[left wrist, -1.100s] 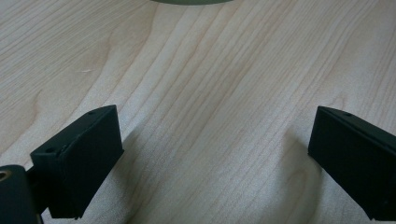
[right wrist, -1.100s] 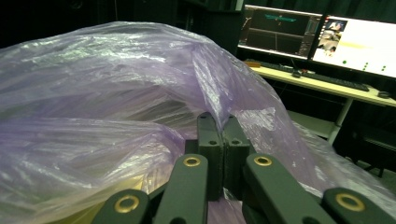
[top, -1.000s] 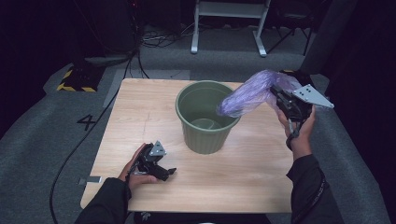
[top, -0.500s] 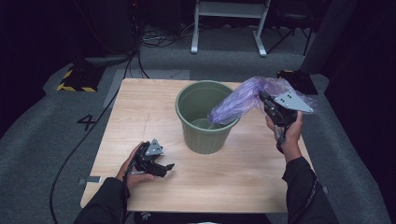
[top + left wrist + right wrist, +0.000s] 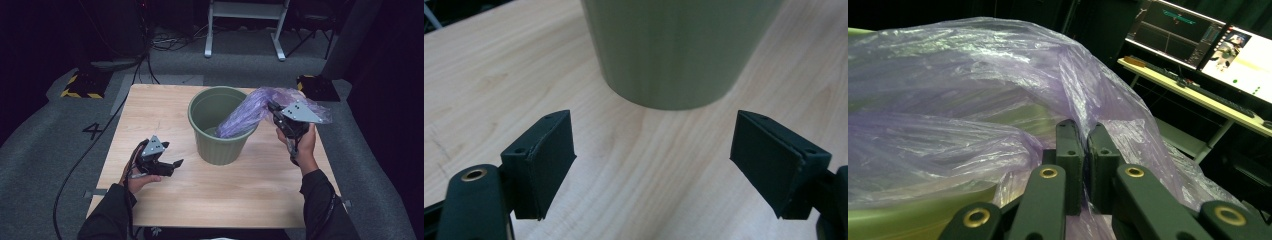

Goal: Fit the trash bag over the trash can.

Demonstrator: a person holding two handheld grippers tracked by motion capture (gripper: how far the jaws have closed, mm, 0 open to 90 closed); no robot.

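the purple plastic bag [image 5: 250, 112] hung in a long crumpled band, its long axis slanting from the right gripper [image 5: 276, 111] down and left into the mouth of the green bin [image 5: 219, 131]. its lower end lay inside the bin, over the right part of the rim, and its upper end bunched and spread behind the gripper, above the table's right edge. in the right gripper view the bag [image 5: 973, 90] billowed over the bin's green rim [image 5: 908, 210], and the two black jaws stood pressed together on a fold of the film, clamped tight on it. no print or label could be read on the bag or the bin.

the bin stood upright near the middle of the wooden table [image 5: 150, 110]. the left gripper [image 5: 175, 164] was held low over the table's left front part, pointing right toward the bin's base and apart from it. in the left gripper view its jaws gaped wide with nothing between them; they had just been closing a little, and the bin's wall [image 5: 674, 50] rose ahead of them.

on the grey floor [image 5: 60, 150] left of the table a black figure "4" [image 5: 94, 131] was marked.
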